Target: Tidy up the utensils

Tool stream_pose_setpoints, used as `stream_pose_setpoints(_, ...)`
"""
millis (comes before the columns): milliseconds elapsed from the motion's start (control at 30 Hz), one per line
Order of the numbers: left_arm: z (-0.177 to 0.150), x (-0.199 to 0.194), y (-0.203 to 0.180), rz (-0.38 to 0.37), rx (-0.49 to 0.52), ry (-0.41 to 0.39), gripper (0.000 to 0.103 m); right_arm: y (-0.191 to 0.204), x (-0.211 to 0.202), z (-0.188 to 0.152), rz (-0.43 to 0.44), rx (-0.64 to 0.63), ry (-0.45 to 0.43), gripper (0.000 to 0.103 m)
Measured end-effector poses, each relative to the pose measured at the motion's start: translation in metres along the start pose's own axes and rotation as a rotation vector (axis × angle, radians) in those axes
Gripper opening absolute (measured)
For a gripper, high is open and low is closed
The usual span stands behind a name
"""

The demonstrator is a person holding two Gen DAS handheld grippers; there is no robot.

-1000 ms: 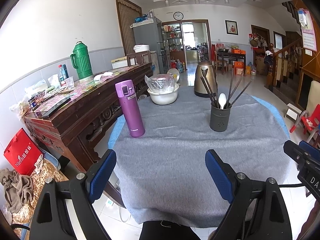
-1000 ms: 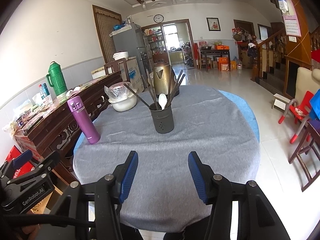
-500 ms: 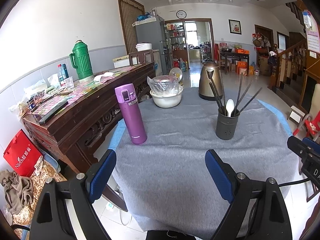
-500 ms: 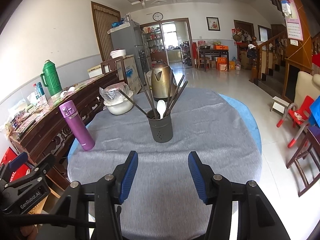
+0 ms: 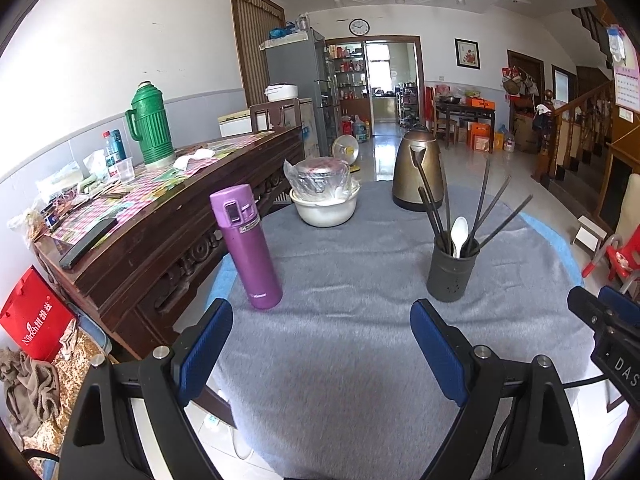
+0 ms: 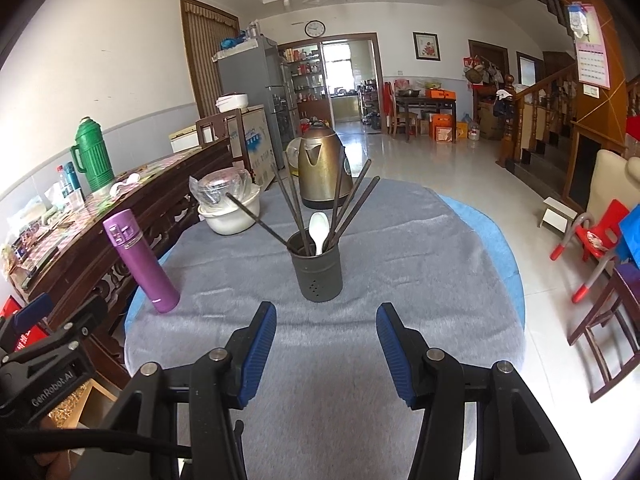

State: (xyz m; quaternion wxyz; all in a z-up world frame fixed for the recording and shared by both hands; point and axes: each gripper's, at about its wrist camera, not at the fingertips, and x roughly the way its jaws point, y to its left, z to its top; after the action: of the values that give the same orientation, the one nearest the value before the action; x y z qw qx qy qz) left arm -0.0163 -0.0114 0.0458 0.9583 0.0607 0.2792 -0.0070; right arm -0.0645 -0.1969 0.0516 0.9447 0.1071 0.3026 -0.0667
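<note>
A dark grey utensil holder (image 5: 453, 270) (image 6: 317, 269) stands on the grey-covered round table (image 5: 352, 340) (image 6: 420, 248). It holds several dark chopsticks (image 5: 486, 204) (image 6: 354, 204) and a white spoon (image 5: 458, 234) (image 6: 319, 227). My left gripper (image 5: 322, 344) is open and empty over the table's near edge, with the holder ahead to its right. My right gripper (image 6: 326, 350) is open and empty, directly in front of the holder. The right gripper's edge shows in the left wrist view (image 5: 604, 328).
A purple flask (image 5: 248, 248) (image 6: 140, 262) stands at the table's left. A white bowl with a bagged lid (image 5: 324, 200) (image 6: 230, 208) and a bronze kettle (image 5: 418, 170) (image 6: 322, 168) stand at the back. A wooden sideboard (image 5: 160, 216) runs along the left. Chairs (image 6: 592, 240) stand right.
Both grippers have moved forward and a little higher toward the table; the holder, flask and kettle appear closer. Both stay open and empty.
</note>
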Motion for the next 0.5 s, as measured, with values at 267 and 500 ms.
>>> stream_pose_setpoints(267,0.015,0.017,-0.010,-0.011,0.001,0.003,0.091,-0.004,0.020,0.012,-0.009,-0.010,0.000,0.056)
stream_pose_setpoints(500,0.019,0.032,-0.016,-0.017,-0.001,0.025,0.091,-0.005,0.027,0.013,0.015,-0.023,-0.046,0.056)
